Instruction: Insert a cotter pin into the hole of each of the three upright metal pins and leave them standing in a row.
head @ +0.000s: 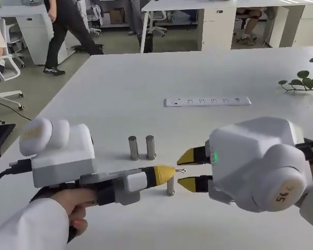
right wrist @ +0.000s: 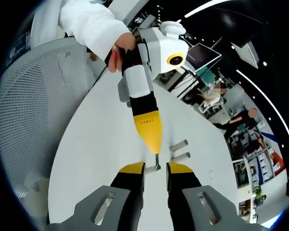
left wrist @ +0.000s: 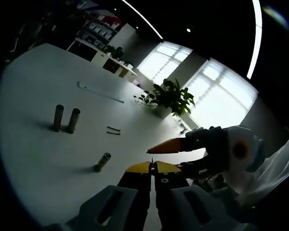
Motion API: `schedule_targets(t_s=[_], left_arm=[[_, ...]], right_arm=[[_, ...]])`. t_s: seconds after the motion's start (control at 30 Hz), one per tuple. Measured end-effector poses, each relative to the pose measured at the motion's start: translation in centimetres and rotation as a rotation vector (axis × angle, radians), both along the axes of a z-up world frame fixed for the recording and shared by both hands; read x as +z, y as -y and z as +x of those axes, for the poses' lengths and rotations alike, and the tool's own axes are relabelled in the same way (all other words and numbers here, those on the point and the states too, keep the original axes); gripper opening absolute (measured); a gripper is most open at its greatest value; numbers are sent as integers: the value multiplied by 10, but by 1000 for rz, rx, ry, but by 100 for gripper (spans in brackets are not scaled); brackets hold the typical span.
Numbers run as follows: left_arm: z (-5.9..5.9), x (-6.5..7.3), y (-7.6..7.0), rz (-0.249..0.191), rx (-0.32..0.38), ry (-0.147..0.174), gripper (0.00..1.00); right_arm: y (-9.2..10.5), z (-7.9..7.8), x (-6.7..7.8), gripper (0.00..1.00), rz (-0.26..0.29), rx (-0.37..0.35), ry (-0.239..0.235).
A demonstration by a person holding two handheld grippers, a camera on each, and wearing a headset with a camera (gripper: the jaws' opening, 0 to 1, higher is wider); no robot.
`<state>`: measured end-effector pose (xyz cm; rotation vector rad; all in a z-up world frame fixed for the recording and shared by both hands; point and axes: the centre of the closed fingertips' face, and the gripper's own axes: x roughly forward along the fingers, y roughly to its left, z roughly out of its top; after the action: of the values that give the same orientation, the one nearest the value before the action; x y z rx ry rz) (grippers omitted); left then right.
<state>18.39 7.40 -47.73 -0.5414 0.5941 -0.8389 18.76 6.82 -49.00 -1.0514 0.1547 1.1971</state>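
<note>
— Nearest us, the left gripper (head: 169,173) has its yellow jaws closed on a cotter pin (head: 180,170), the loop end poking out towards the right gripper (head: 190,170), whose jaws stand open either side of it.

— So nothing fitted yet?

— I'd say not. Just under those tips is the near metal pin (head: 170,188), upright as far as I can see, with its top bare. Behind it the other two metal pins (head: 142,147) stand side by side. Whether their holes are filled is too small to tell, but in the left gripper view two spare cotter pins (left wrist: 113,130) lie loose beyond them, so I reckon all three are left to do, plus lining up the near one with the pair.

— Room to work?

— Plenty. The table (head: 120,94) is bare around them; a power strip (head: 207,101) lies well beyond, a plant (head: 301,80) sits off at the right edge, and someone walking (head: 68,26) is far back.
</note>
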Motion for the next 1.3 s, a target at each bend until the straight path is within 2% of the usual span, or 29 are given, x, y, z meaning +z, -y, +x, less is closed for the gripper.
schedule_targets(t_s=[0.07, 0.17, 0.27, 0.3, 0.43, 0.47, 0.5, 0.53, 0.6, 0.63, 0.67, 0.7, 0.73, 0.83, 0.97, 1.03, 1.3], left_arm=[[0, 2, -1, 15, -8, 22, 0], [-1, 4, -1, 37, -32, 58, 0], [-6, 5, 0, 72, -75, 94, 0], [-7, 5, -1, 106, -95, 136, 0], [-12, 12, 3, 134, -150, 222, 0], [-13, 12, 3, 136, -159, 227, 0], [-21, 15, 7, 127, -209, 230, 0], [-24, 16, 8, 133, -233, 251, 0], [-29, 17, 8, 172, -279, 307, 0], [-29, 17, 8, 181, -286, 316, 0], [-29, 17, 7, 199, -291, 338, 0], [-31, 17, 6, 211, -303, 343, 0], [-31, 17, 6, 206, -299, 335, 0], [-35, 18, 6, 206, -321, 359, 0], [-38, 13, 6, 251, -356, 400, 0], [-40, 12, 7, 255, -366, 404, 0], [-43, 4, 6, 300, -410, 446, 0]], right_arm=[[4, 0, 0, 12, 21, -21, -39], [9, 2, -1, 16, 37, -37, -72], [15, 3, -4, 16, 54, -66, -121], [15, 0, -5, 15, 78, -68, -165], [7, -10, 1, 15, 197, -70, -309], [7, -11, 1, 15, 206, -71, -317], [5, -12, 3, 15, 230, -70, -344], [5, -12, 3, 14, 232, -68, -349], [3, -15, 2, 12, 252, -66, -390], [2, -17, 2, 12, 259, -63, -407], [1, -17, 3, 13, 277, -68, -417], [1, -19, 2, 13, 280, -63, -430], [0, -22, 0, 13, 280, -60, -457], [0, -24, -5, 11, 264, -59, -455], [-1, -33, -6, 6, 270, -41, -492], [-2, -37, -8, 0, 263, -31, -506], [-2, -43, -15, 0, 230, -13, -528]])
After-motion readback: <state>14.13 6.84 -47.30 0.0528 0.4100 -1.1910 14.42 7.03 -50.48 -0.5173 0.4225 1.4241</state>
